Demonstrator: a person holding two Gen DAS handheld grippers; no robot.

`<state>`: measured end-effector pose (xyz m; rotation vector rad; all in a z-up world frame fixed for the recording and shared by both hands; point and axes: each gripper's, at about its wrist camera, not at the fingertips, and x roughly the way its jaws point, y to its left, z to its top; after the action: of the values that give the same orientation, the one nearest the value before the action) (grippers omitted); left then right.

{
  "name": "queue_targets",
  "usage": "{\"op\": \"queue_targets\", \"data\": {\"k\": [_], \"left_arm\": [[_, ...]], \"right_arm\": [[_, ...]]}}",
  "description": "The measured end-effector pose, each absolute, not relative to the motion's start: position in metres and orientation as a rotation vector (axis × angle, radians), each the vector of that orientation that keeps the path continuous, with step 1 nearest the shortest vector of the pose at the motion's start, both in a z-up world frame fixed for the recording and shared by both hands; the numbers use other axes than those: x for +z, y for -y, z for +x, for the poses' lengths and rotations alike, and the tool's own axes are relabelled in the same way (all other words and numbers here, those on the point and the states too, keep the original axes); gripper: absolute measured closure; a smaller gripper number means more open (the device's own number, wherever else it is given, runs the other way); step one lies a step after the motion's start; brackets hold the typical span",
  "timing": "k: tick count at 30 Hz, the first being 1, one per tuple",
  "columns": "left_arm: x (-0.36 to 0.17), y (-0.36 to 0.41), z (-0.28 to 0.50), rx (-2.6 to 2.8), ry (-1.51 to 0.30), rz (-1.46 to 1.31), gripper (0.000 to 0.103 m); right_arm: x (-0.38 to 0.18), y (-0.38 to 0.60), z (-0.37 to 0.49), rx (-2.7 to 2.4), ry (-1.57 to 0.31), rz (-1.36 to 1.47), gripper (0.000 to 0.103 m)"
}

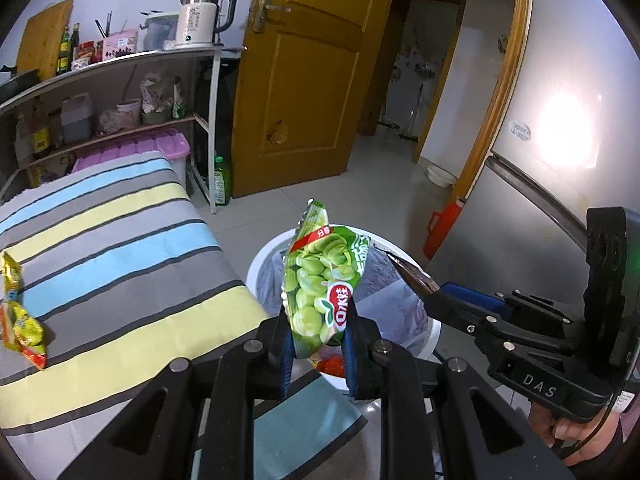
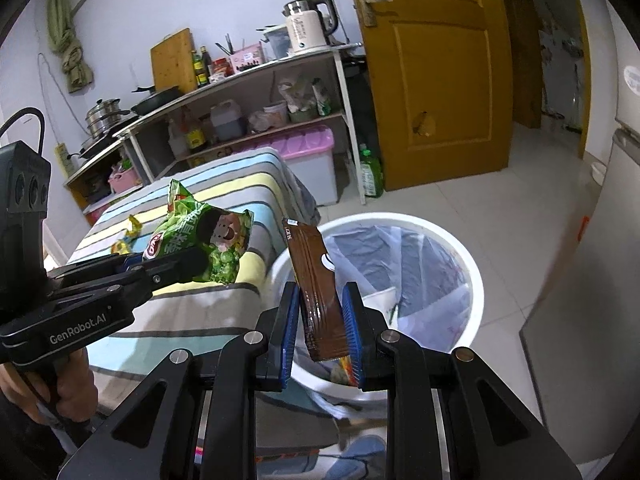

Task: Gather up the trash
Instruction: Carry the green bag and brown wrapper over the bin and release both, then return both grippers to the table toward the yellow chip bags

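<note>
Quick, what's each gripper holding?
Left gripper: closed on the green snack bag.
Right gripper: closed on the brown wrapper.

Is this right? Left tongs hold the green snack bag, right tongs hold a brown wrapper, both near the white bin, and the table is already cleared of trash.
Not quite. Left tongs grip the green snack bag, right tongs the brown wrapper, near the white bin. But the striped table isn't cleared: yellow wrappers still lie there, per the left wrist view.

The white bin (image 2: 460,248) gapes open, hemmed by the striped table (image 2: 224,304) and fridge (image 2: 592,264).
</note>
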<state>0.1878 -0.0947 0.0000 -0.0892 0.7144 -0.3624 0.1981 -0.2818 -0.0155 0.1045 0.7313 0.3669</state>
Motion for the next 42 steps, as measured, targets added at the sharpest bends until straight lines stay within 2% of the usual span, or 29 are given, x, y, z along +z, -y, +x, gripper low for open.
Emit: {"op": "queue_targets", "data": {"k": [18, 21, 23, 24, 42], "left_arm": [[-0.034, 0.117, 0.235, -0.365, -0.851, -0.075, 0.080], [-0.037, 0.120, 0.238, -0.366, -0.866, -0.079, 0.073], [-0.038, 0.119, 0.240, -0.364, -0.871, -0.087, 0.060], [-0.039, 0.118, 0.240, -0.363, -0.871, -0.093, 0.059], [-0.002, 0.092, 0.194, -0.343, -0.738, -0.113, 0.059]], "right_arm": [[-0.059, 0.301, 0.236, 0.317, -0.848, 0.154, 0.080], [-0.064, 0.306, 0.239, 0.311, -0.861, 0.170, 0.080], [-0.064, 0.308, 0.239, 0.302, -0.864, 0.175, 0.080], [-0.064, 0.310, 0.238, 0.297, -0.863, 0.178, 0.080], [-0.015, 0.292, 0.199, 0.335, -0.733, 0.127, 0.080]]}}
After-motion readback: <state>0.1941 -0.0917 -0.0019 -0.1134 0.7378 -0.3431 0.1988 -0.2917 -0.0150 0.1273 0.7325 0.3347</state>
